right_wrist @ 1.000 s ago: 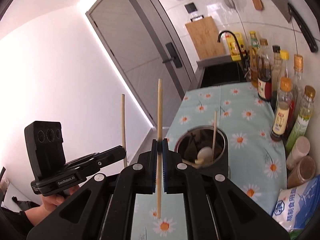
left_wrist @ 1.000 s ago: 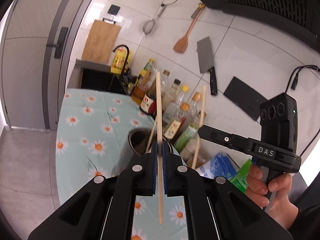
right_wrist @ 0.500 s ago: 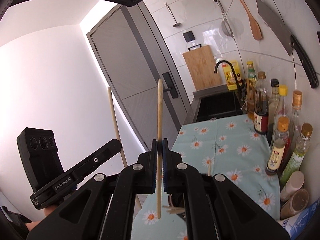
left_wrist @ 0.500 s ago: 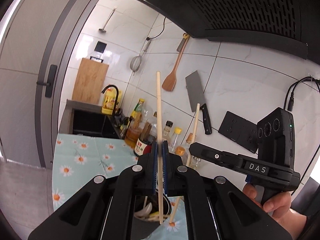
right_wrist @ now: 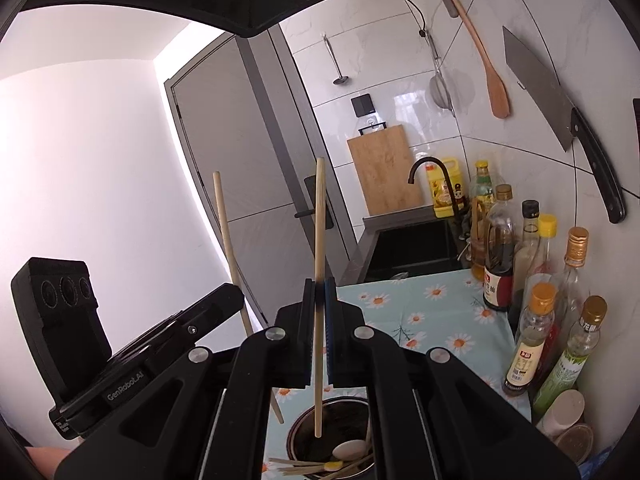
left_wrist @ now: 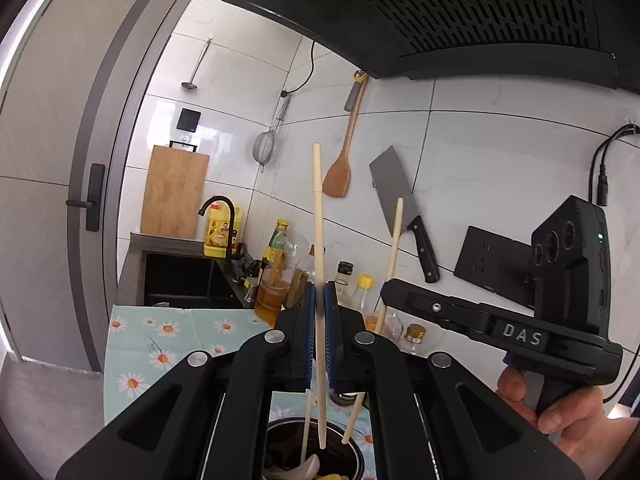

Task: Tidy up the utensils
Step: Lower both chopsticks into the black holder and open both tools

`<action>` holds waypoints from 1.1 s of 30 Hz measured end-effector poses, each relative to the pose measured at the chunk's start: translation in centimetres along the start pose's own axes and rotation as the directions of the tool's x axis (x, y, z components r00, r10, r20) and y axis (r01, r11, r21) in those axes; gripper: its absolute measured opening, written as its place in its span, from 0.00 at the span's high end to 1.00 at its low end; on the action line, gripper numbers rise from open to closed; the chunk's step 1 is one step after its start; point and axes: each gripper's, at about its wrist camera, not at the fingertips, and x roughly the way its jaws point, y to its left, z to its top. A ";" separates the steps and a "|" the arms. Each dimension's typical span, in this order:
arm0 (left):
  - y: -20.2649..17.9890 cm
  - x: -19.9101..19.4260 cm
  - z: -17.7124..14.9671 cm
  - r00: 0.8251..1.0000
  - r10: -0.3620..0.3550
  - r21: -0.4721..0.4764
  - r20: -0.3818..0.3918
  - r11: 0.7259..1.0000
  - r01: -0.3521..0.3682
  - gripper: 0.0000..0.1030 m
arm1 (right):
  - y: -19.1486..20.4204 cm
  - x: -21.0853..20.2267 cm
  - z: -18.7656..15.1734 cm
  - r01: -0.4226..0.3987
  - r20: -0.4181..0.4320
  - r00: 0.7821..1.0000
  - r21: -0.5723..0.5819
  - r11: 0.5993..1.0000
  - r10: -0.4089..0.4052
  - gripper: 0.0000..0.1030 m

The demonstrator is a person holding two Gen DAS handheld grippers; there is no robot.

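Note:
My left gripper (left_wrist: 319,292) is shut on a wooden chopstick (left_wrist: 318,240) held upright, its lower tip over the mouth of the steel utensil holder (left_wrist: 352,450). My right gripper (right_wrist: 319,288) is shut on a second wooden chopstick (right_wrist: 319,236), also upright, its tip just above the same holder (right_wrist: 300,438). The holder stands on the daisy-print cloth (right_wrist: 432,316) and holds a white spoon (right_wrist: 348,449) and several other chopsticks. Each gripper shows in the other's view: the right one (left_wrist: 404,292) with its chopstick (left_wrist: 394,248), the left one (right_wrist: 224,300) with its chopstick (right_wrist: 228,240).
Several sauce and oil bottles (right_wrist: 532,344) line the tiled wall at the right. A sink with a black tap (right_wrist: 428,168) lies beyond the cloth, with a cutting board (right_wrist: 384,176) behind it. A cleaver (left_wrist: 394,192), wooden spatula (left_wrist: 340,168) and strainer (left_wrist: 264,148) hang on the wall under the range hood (left_wrist: 440,20).
Both grippers have tilted up and moved in over the holder, so it now sits low in both views with the chopstick tips above its mouth. Both stay shut on their chopsticks.

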 end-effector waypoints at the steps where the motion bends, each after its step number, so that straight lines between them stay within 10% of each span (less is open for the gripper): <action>1: 0.3 0.4 -0.3 1.000 0.006 -0.003 -0.003 1.000 -0.006 0.96 | -0.1 0.2 -0.3 0.014 0.004 1.000 -0.015 1.000 -0.014 0.95; 33: 1.7 2.4 -7.6 0.973 0.054 -0.010 -0.226 0.998 -0.058 0.95 | -1.9 2.9 -7.4 0.088 -0.123 0.988 -0.025 0.996 -0.091 0.92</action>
